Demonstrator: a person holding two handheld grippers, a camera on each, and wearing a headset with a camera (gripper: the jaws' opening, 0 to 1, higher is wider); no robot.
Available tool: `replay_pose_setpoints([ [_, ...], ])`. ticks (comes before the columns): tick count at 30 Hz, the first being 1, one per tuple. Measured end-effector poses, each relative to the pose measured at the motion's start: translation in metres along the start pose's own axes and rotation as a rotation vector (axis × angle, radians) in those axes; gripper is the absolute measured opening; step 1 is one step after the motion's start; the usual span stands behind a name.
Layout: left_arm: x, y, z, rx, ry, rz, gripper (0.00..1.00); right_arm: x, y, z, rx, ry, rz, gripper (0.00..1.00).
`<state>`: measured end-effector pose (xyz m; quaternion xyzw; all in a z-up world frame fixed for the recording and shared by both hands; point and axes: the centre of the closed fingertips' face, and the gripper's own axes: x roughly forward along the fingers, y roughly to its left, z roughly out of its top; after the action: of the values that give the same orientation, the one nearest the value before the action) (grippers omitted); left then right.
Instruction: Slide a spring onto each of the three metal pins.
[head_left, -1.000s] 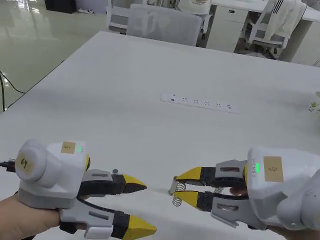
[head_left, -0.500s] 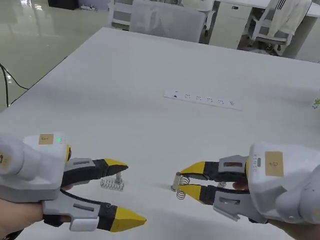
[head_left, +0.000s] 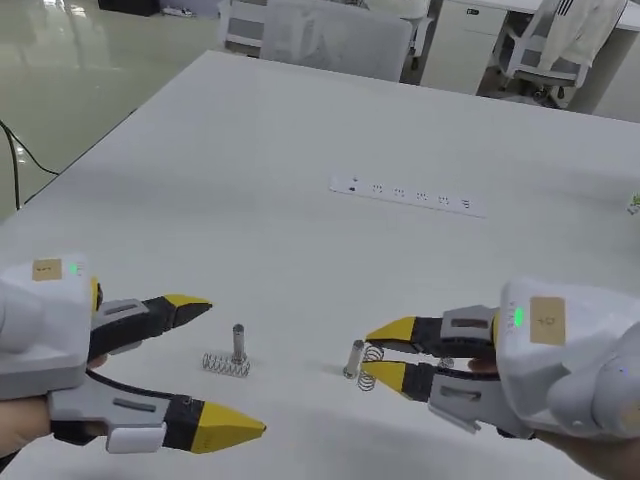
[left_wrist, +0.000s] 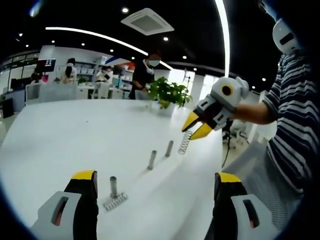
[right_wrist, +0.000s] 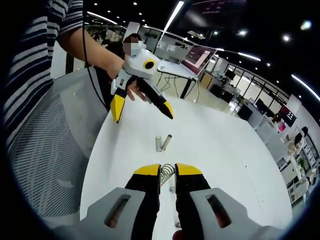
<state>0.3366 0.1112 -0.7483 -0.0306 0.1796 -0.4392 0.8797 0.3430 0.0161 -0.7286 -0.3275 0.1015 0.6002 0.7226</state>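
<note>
A short metal pin (head_left: 238, 340) stands upright on the white table, with a loose spring (head_left: 225, 364) lying at its foot. My left gripper (head_left: 215, 367) is open wide, just left of that pin and spring. My right gripper (head_left: 386, 355) is shut on a second spring (head_left: 371, 366), close beside another upright pin (head_left: 357, 357). In the left gripper view, past my left gripper (left_wrist: 156, 177), three pins stand in a row: the near pin (left_wrist: 113, 186), the middle pin (left_wrist: 151, 159) and the far pin (left_wrist: 169, 148). There the right gripper (left_wrist: 198, 125) dangles its spring (left_wrist: 184, 142). In the right gripper view that spring (right_wrist: 167, 171) sits between the yellow tips.
A white power strip (head_left: 408, 197) lies across the middle of the table (head_left: 300, 150). Office chairs (head_left: 330, 40) stand beyond the far edge. The table's left edge (head_left: 90, 150) drops to the floor. A potted plant (left_wrist: 167, 92) stands at one end.
My left gripper has drawn back to the left and opened wider, uncovering the pin and the spring lying beside it. The right gripper keeps its spring by the other pin.
</note>
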Motion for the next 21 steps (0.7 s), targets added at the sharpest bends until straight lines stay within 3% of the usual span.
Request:
replay_pose_setpoints([
  [8,-0.01,0.014,-0.006,0.058,0.031,0.05,0.98,0.0,-0.01,-0.007,0.045,0.006,-0.035,0.08],
  [14,-0.013,0.014,-0.01,0.048,0.032,0.053,0.98,0.003,-0.031,-0.012,0.075,0.016,-0.093,0.08],
  [21,-0.017,0.019,-0.016,0.033,0.04,0.064,0.98,0.007,-0.046,-0.014,0.1,0.012,-0.125,0.08],
])
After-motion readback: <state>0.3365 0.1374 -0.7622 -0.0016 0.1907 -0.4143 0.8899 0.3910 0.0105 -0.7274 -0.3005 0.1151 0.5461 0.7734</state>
